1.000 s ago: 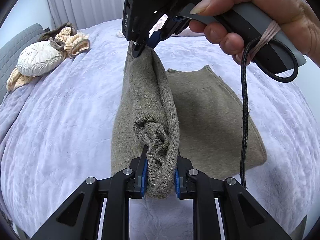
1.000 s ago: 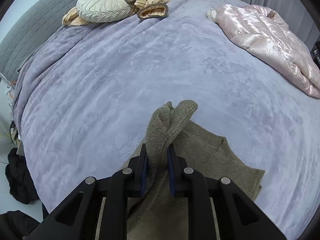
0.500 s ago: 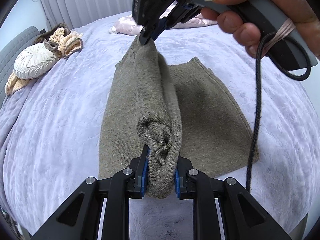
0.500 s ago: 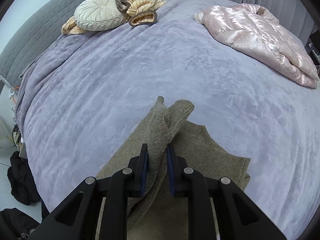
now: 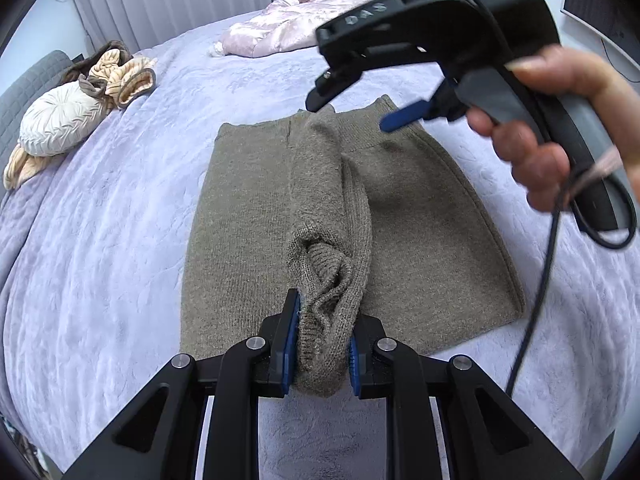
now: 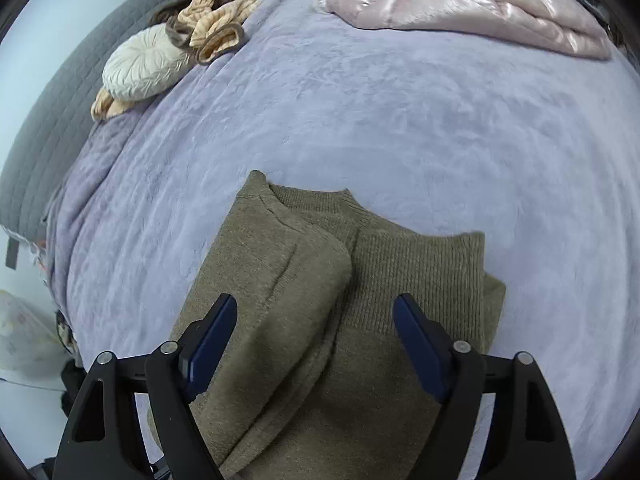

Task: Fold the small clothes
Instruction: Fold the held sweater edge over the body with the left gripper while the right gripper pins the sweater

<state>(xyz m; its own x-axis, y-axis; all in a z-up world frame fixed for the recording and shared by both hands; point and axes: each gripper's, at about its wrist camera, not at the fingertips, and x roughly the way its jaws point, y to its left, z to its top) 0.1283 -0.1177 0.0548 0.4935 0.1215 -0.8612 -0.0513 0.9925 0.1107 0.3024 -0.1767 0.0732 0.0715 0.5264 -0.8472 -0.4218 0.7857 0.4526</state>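
Two grippers: we work one olive knit garment on a lavender bed.
Left gripper: we pinch a bunched fold at the near hem.
Right gripper: spread wide above the garment's far end, gripping nothing.
Garment: flat mid-bed, one side lapped over.
Beyond: cream cushion, pink quilt.

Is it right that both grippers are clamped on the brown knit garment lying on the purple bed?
Not quite. Only the left gripper clamps the brown knit garment. The right gripper is open above it, as the right wrist view shows. The purple bed part is right.
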